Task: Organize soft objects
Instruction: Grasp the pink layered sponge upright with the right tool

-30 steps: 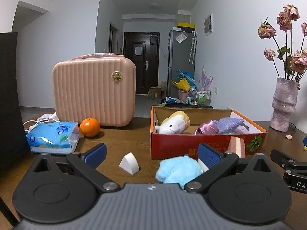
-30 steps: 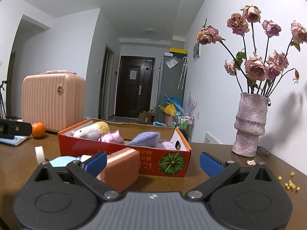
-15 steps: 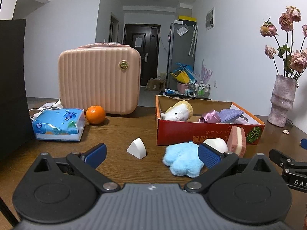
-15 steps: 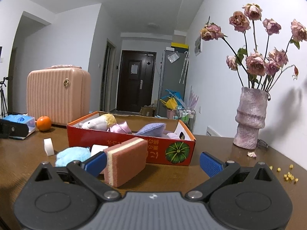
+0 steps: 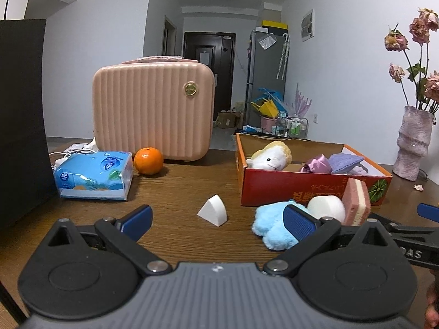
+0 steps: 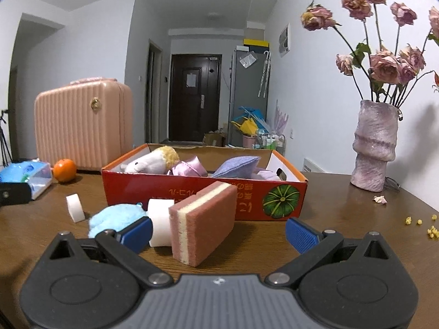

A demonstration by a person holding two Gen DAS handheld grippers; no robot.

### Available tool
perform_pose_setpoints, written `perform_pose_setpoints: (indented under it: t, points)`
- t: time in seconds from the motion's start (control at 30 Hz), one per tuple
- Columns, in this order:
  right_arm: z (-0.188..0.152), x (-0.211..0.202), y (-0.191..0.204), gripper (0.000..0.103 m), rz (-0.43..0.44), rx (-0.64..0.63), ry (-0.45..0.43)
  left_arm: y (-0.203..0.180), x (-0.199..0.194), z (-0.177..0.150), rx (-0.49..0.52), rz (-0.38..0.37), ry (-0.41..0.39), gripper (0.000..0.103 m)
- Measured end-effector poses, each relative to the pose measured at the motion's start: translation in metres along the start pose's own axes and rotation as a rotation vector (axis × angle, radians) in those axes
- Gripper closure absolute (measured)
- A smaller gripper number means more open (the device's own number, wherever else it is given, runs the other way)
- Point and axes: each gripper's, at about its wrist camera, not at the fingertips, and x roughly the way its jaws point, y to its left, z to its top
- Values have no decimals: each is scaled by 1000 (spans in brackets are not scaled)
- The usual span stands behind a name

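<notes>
Both tongs stood wide open and empty over the brown wooden table [image 6: 343, 213]. The right gripper [image 6: 219, 231] had the pink-and-cream layered sponge block [image 6: 203, 224] standing on edge just ahead of it, nearer its left finger than its right, with a white foam cylinder [image 6: 160, 219] touching the sponge's far left side and a fluffy light-blue plush toy [image 6: 115, 218] beyond the left fingertip. The left gripper [image 5: 218, 220] faced a small white foam wedge [image 5: 213, 213] lying between and ahead of its fingers; the same blue plush [image 5: 274, 226] sat against its right finger. Straight ahead of both waited the red cardboard box [image 6: 192, 192], already holding a white-and-yellow stuffed animal [image 6: 153, 161] and lilac fabric pieces [image 6: 236, 163]. The sponge seemed the likely next pick. Because it sat off-centre, the left finger might have nudged it first and tipped it against the cylinder. Closing too shallowly on compressible foam could have let it slip during the lift over the box wall.
</notes>
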Motion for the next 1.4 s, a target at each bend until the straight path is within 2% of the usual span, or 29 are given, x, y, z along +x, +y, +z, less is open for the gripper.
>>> perform_pose_setpoints:
  t: [0.33, 0.53, 0.77, 0.87, 0.97, 1.1, 1.17, 1.23, 1.33, 1.37, 1.4]
  points:
    - [17, 43, 25, 1, -112, 25, 24, 2, 4, -1, -11, 2, 18, 0]
    - [20, 66, 24, 6, -170, 31, 71, 3, 8, -3, -15, 2, 33, 0]
    - [17, 77, 10, 9, -181, 32, 112, 4, 9, -4, -22, 6, 43, 0]
    - [17, 84, 0, 19, -170, 20, 116, 4, 11, -4, -20, 7, 48, 0]
    - [16, 89, -7, 22, -134, 21, 135, 4, 12, -5, -19, 11, 55, 0]
    - [14, 92, -9, 37, -75, 15, 139, 4, 13, -6, -21, 15, 59, 0]
    - [14, 94, -10, 40, -50, 12, 138, 4, 14, -6, -20, 17, 61, 0]
    - [13, 95, -11, 47, -40, 4, 142, 4, 14, -6, -19, 16, 63, 0]
    - [13, 96, -13, 68, -31, 15, 147, 4, 14, -6, -20, 15, 64, 0]
    - [12, 96, -15, 73, -19, 24, 153, 4, 14, -6, -21, 15, 65, 0]
    - [12, 96, -16, 73, -2, 31, 162, 4, 15, -6, -21, 15, 66, 0]
